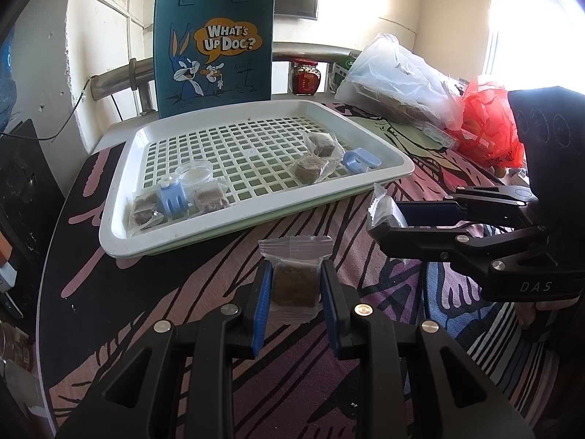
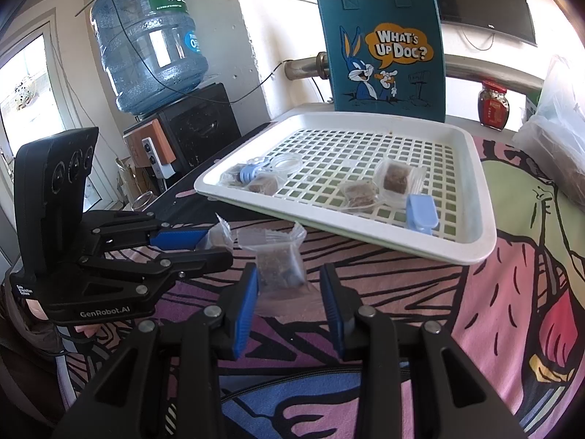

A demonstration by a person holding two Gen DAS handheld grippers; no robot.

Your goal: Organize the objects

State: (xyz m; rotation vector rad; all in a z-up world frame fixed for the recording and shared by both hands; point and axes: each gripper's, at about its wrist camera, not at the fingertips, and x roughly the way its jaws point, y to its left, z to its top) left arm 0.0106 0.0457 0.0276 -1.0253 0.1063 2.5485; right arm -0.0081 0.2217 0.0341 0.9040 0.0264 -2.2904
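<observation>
a wrapped brown cube point(image 1: 294, 282) is seen clamped between the blue pads point(image 1: 264, 303) of the left tool point(image 1: 295, 301), its clear wrapper pinched on both sides, held above the patterned cloth point(image 1: 204, 292) just short of the tray's near rim

over in the right wrist view, a second wrapped cube point(image 2: 280, 270) is seen in the right tool point(image 2: 289, 301); the wrapper is pressed against the left blue pad point(image 2: 245, 307), while a gap is seen toward the other pad, so a firm grasp cannot be told from that view. in the left wrist view the same packet point(image 1: 384, 206) is seen pinched at the tip of the right tool point(image 1: 389, 216), so it is counted as grasped

both tools are held close together, side by side, in front of the white slotted tray point(image 1: 120, 219)

in the tray, 4 wrapped cubes are laid out: 2 at the near left point(image 1: 144, 210) point(image 1: 211, 200) and 2 toward the right point(image 1: 310, 170) point(image 1: 322, 146). a blue clip point(image 1: 171, 197) is lodged between the left pair, with a small clear round lid point(image 1: 193, 173) just behind it. a second blue clip point(image 1: 360, 160) is seen beside the right pair, near the tray's right wall

behind the tray a teal cartoon tote bag point(image 1: 214, 47) is stood upright, a red-lidded jar point(image 1: 305, 77) is seen to its right, and a clear plastic bag point(image 1: 398, 80) and a red plastic bag point(image 1: 490, 128) are piled further right. a large water bottle point(image 2: 146, 44) is seen at the far left of the right wrist view
</observation>
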